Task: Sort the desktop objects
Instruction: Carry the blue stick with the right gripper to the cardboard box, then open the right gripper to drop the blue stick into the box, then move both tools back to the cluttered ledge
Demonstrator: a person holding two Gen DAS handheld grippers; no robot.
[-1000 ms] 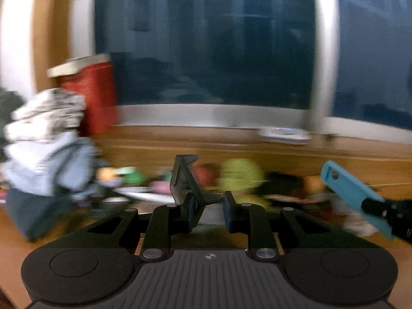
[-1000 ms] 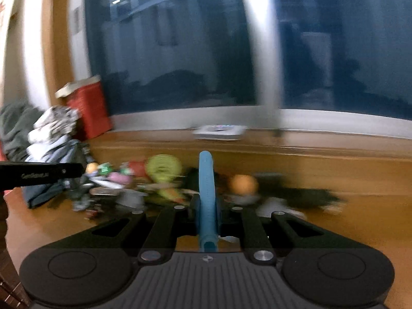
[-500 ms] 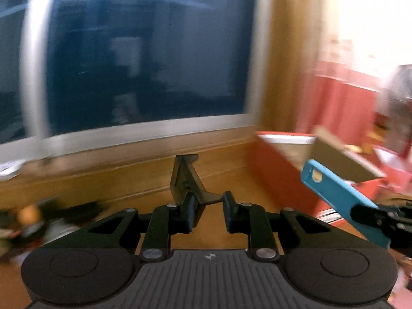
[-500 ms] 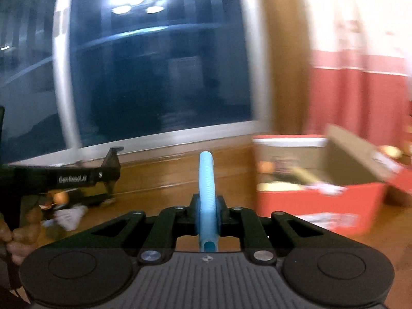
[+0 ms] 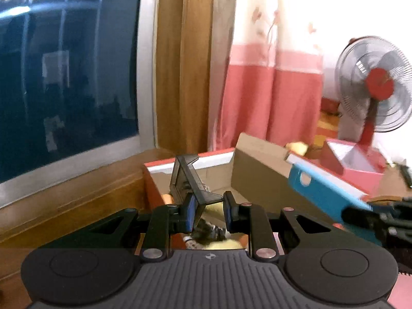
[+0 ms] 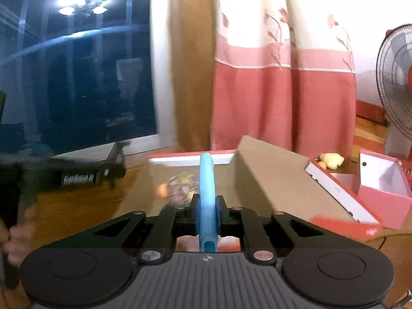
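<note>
Desktop objects are mostly out of sight from where I stand; only two are carried above the big red box (image 5: 152, 180), which I take as my marker. That box sits open on the wooden floor, its brown cardboard flap (image 6: 273, 170) raised on the far right side, and its contents are a blurred jumble of orange and yellow I cannot name. Behind the box hangs a pink and cream curtain (image 6: 270, 90); to the left of it is a dark window (image 5: 64, 77). Right of the box a standing fan (image 5: 373, 85) is cut off by the frame edge in the right wrist view. Beside the box on its right lies a smaller pink box (image 6: 383, 188), open and white inside.

Over the box, the right gripper (image 6: 207, 212) is clamped on a blue case (image 6: 206, 195), seen edge-on. The left gripper (image 5: 208, 209) holds a dark translucent plastic piece (image 5: 186, 180) against its left finger; a gap shows at the right pad, so I cannot tell how firmly it is pinched. A blurred hand (image 6: 15, 234) grips that tool.
</note>
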